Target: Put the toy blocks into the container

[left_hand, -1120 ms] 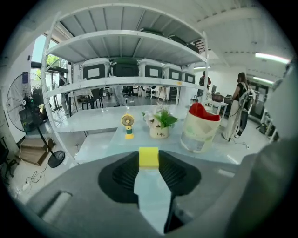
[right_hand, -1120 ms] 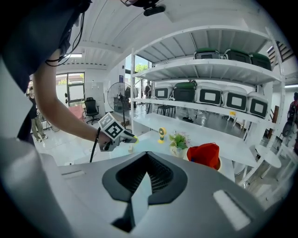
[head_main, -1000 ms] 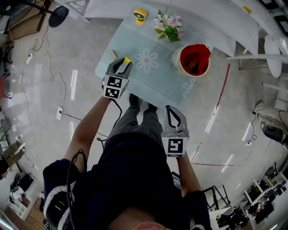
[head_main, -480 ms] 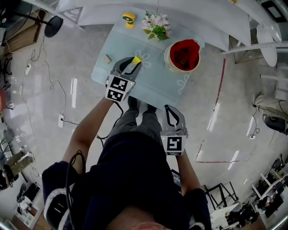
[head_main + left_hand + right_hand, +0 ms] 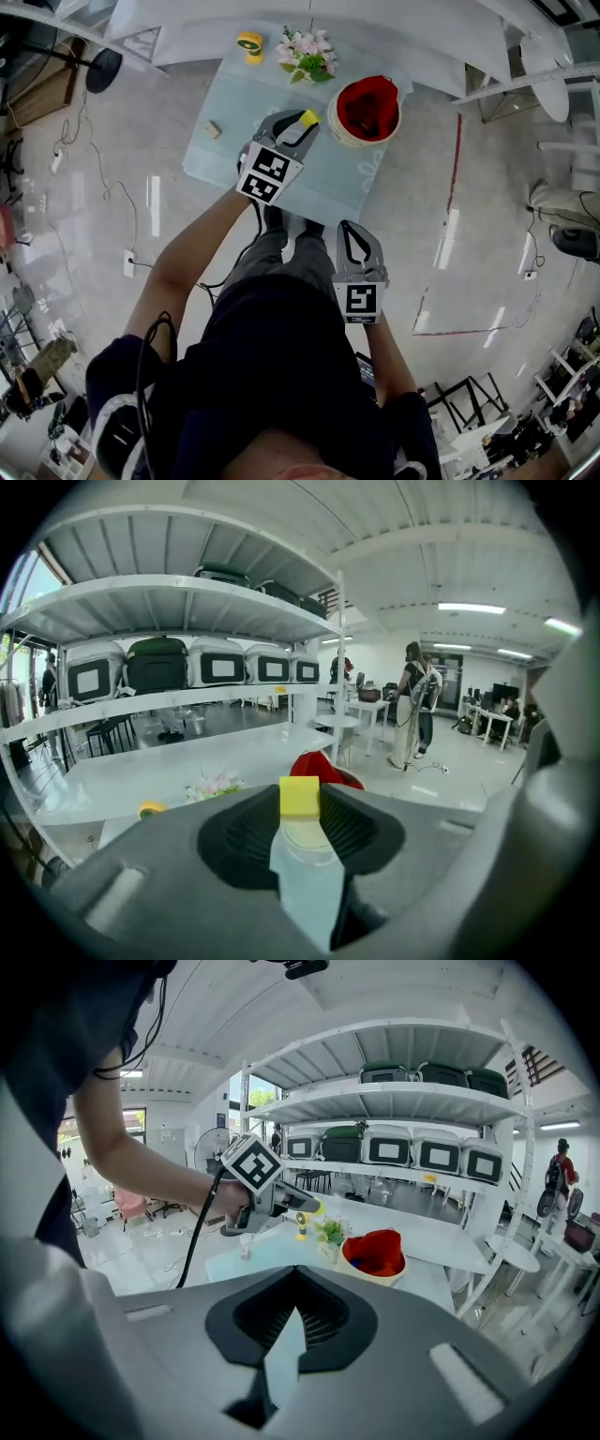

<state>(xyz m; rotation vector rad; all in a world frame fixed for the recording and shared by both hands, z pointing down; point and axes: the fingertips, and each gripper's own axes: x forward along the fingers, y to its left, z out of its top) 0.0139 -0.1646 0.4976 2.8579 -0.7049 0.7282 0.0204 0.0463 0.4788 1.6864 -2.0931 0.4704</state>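
My left gripper (image 5: 302,126) is shut on a yellow toy block (image 5: 308,118), lifted over the pale glass table (image 5: 225,155) just left of the red-lined container (image 5: 367,108). In the left gripper view the yellow block (image 5: 300,796) is pinched at the jaw tips, with the container (image 5: 323,765) right behind it. The right gripper view shows my left gripper (image 5: 317,1207) with the block (image 5: 320,1209) to the left of the container (image 5: 375,1252), which has toys inside. My right gripper (image 5: 353,228) hangs shut and empty near my legs, off the table; its jaws (image 5: 298,1309) meet at the tips.
A small tan block (image 5: 213,129) lies near the table's left edge. A flower pot (image 5: 305,53) and a yellow roll (image 5: 249,43) stand at the table's far side. White shelving (image 5: 281,14) runs behind it. Cables (image 5: 112,159) lie on the floor at left.
My left gripper has carried the yellow block to the right and forward, from the table's left part to beside the container. My right gripper has stayed where it was.
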